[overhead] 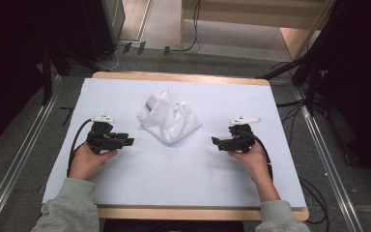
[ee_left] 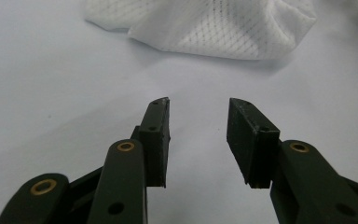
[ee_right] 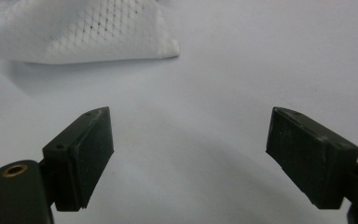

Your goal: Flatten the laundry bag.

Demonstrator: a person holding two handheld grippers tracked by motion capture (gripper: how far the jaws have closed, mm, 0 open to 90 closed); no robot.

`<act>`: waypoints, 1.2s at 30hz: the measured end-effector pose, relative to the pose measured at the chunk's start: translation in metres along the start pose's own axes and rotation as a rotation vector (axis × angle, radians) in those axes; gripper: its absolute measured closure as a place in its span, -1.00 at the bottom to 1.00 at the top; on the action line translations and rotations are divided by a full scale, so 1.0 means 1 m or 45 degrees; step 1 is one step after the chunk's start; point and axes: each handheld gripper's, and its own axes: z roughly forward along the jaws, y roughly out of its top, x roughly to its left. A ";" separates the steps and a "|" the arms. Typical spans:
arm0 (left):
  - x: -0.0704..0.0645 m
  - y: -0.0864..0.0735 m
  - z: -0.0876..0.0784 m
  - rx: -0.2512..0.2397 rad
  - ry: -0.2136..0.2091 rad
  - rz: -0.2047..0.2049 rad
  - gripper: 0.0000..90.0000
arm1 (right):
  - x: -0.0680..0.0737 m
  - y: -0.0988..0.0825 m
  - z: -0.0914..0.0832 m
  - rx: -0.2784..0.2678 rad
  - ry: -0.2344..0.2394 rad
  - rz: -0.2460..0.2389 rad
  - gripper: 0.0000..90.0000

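Observation:
A crumpled white mesh cloth (overhead: 168, 118) lies in a loose heap on the white table cover (overhead: 183, 169), a little behind the middle. My left gripper (overhead: 128, 141) rests low at the left, pointing right toward the cloth, jaws open and empty. In the left gripper view the cloth (ee_left: 205, 23) lies beyond the gripper (ee_left: 198, 112) with a bare gap between. At the right my right gripper (overhead: 216, 141) points left at the cloth, held by a hand. Its jaws stand wide apart in the right gripper view (ee_right: 189, 121), nothing between them, and the cloth's corner (ee_right: 81, 32) lies ahead at the upper left.
The wooden table edge (overhead: 198, 212) runs along the front and back of the cover. Black cables (overhead: 75, 145) trail from both grippers. Metal rails (overhead: 14, 164) flank the table, and dark stands and floor cables sit behind it.

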 end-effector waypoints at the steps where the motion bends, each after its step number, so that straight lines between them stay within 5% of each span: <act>1: 0.000 0.000 0.000 -0.001 -0.008 -0.007 0.30 | 0.002 -0.001 0.000 0.003 0.025 -0.010 -0.46; 14: 0.003 0.004 0.004 0.042 -0.019 -0.034 0.01 | 0.002 0.000 0.001 0.046 0.081 0.001 -0.03; 36: -0.001 0.006 0.004 0.025 -0.037 -0.027 -0.10 | 0.008 0.005 -0.004 0.047 0.104 0.060 0.18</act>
